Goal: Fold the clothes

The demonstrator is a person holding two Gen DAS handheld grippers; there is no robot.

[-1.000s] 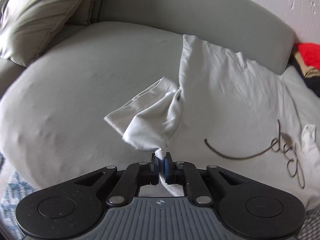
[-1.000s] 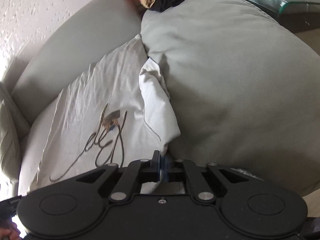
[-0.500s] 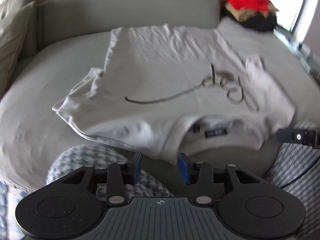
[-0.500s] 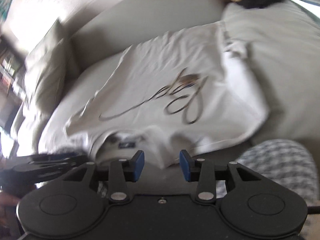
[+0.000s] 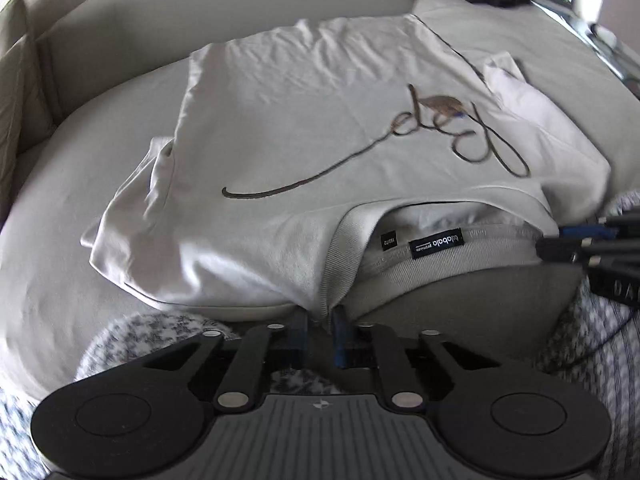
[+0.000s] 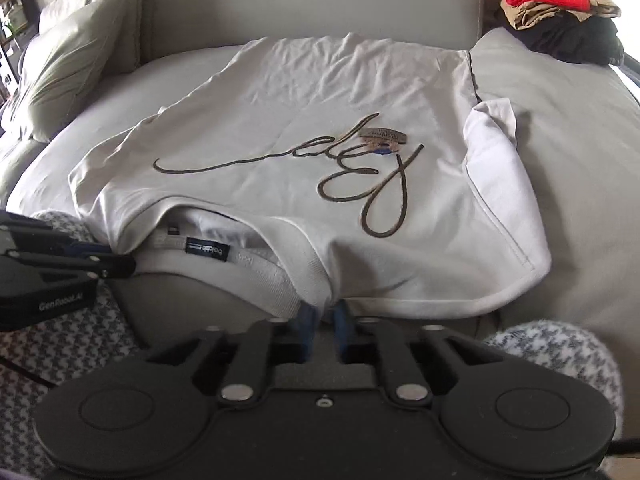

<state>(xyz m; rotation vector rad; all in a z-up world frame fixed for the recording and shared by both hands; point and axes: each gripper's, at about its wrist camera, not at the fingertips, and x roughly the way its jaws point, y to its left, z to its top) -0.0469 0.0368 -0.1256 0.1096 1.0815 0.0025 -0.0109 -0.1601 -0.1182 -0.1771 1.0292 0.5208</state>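
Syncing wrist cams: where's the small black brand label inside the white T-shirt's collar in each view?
Left wrist: black brand label, right of centre, inside the collar of the white T-shirt.
Right wrist: label, left of centre.
Shared landmark: brown script lettering.

Each hand-held gripper [image 5: 320, 330] [image 6: 323, 330] is matte black with blue finger pads, silver screws and 2 round discs; the person wears houndstooth-patterned trousers [image 6: 560, 344].

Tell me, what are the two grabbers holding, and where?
Both the left gripper and right gripper pinch the white T-shirt at its neckline edge.
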